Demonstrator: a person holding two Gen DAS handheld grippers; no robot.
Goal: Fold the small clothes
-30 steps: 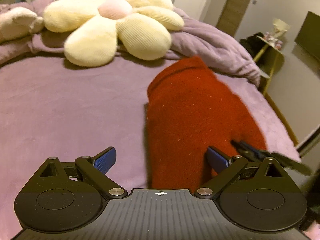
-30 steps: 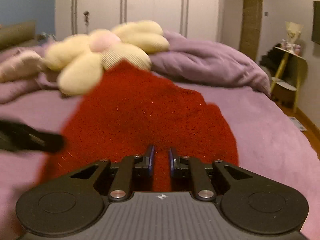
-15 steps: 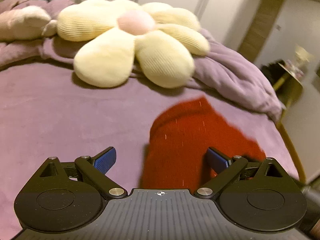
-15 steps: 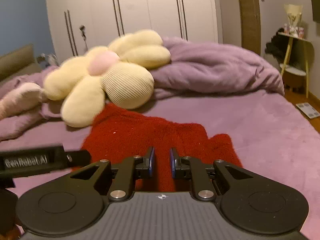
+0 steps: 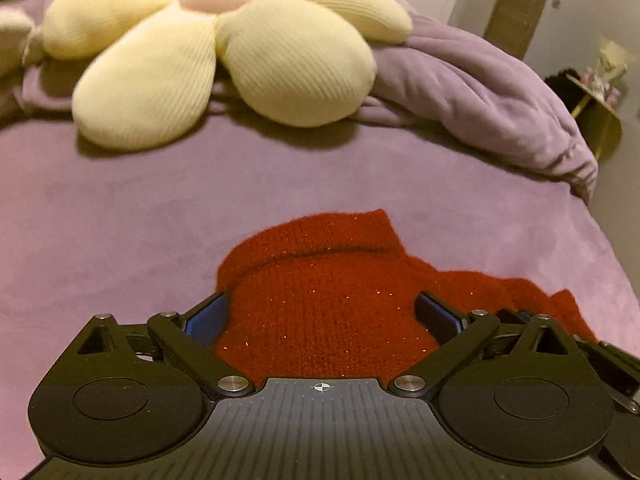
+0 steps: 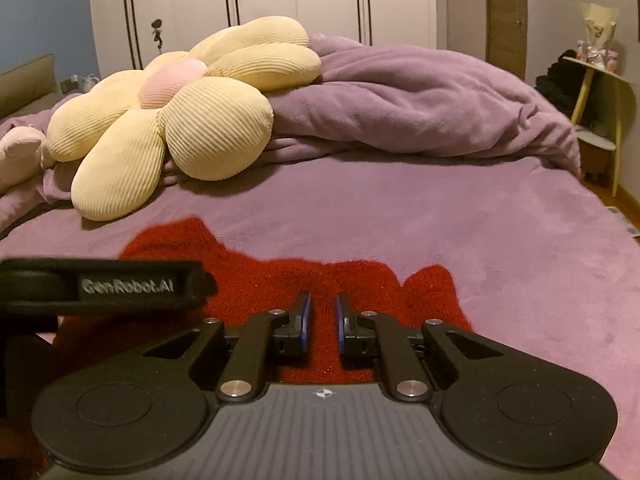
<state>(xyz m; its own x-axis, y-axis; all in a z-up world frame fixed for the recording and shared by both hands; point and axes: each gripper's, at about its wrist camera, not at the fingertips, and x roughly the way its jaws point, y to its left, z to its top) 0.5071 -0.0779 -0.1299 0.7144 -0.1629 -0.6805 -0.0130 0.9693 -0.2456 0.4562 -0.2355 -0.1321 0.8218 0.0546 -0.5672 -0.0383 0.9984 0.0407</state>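
Jaws wide on left gripper, narrowly parted on right gripper, both over fuzzy red knitted garment, grip unclear.

Red knit garment, lying on the bed.

Fuzzy, dark red knit with fine glitter flecks. It lies low and rumpled on the purple bedcover, its far edge rolled over in a thick fold, with uneven lobes trailing toward the right side.
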